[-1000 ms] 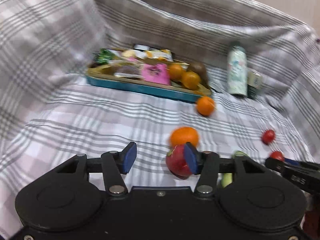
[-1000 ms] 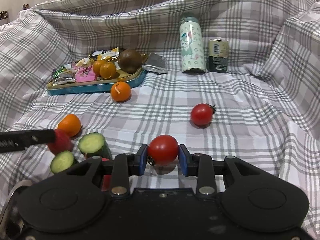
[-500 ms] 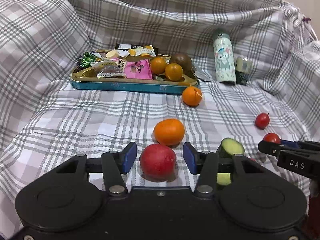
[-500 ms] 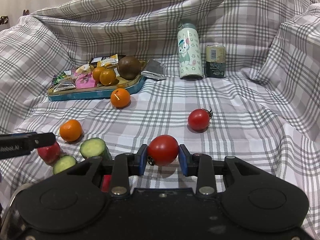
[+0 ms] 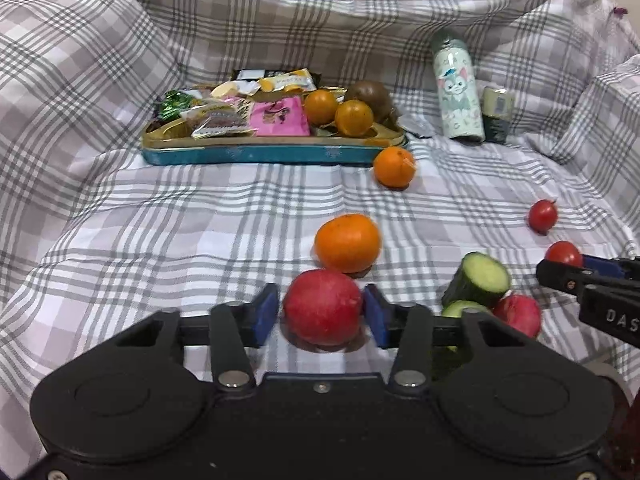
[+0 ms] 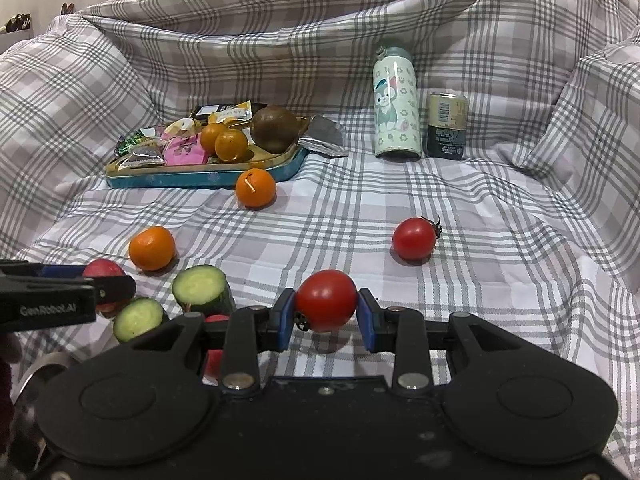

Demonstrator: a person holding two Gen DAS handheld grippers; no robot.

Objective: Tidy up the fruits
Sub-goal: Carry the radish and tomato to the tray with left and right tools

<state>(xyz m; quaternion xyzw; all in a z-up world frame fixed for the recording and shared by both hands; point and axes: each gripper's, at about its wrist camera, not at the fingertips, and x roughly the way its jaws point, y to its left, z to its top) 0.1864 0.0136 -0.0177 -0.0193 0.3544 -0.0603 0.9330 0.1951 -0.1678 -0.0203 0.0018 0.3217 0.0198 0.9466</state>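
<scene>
**Two hand-held grippers among scattered fruit on checked cloth**

Grey-and-white checked cloth (image 5: 160,216) covers the whole surface and rises in folds along the top of both frames. At lower centre of the left wrist view, the left hand-held gripper (image 5: 322,314) has its blue pads on either side of a red apple (image 5: 322,306); the right pad touches the fruit, while a thin gap seems to show at the left pad, so I cannot tell whether it is clamped. Just beyond the apple lies an orange (image 5: 347,242), and a second orange (image 5: 394,167) sits just in front of the teal tray (image 5: 256,154) at upper centre. That tray holds snack packets (image 5: 280,118), two small oranges (image 5: 354,118) and a brown round fruit (image 5: 368,94). At lower right are cucumber pieces (image 5: 478,280) beside another red fruit (image 5: 518,314).

In the right wrist view, the right hand-held gripper (image 6: 326,314) at lower centre is clamped on a tomato (image 6: 326,299), both pads pressed to its sides. Another tomato (image 6: 414,238) lies on the cloth right of centre. A cartoon-printed bottle (image 6: 396,114) and a can (image 6: 446,126) stand upright side by side at upper right.
</scene>
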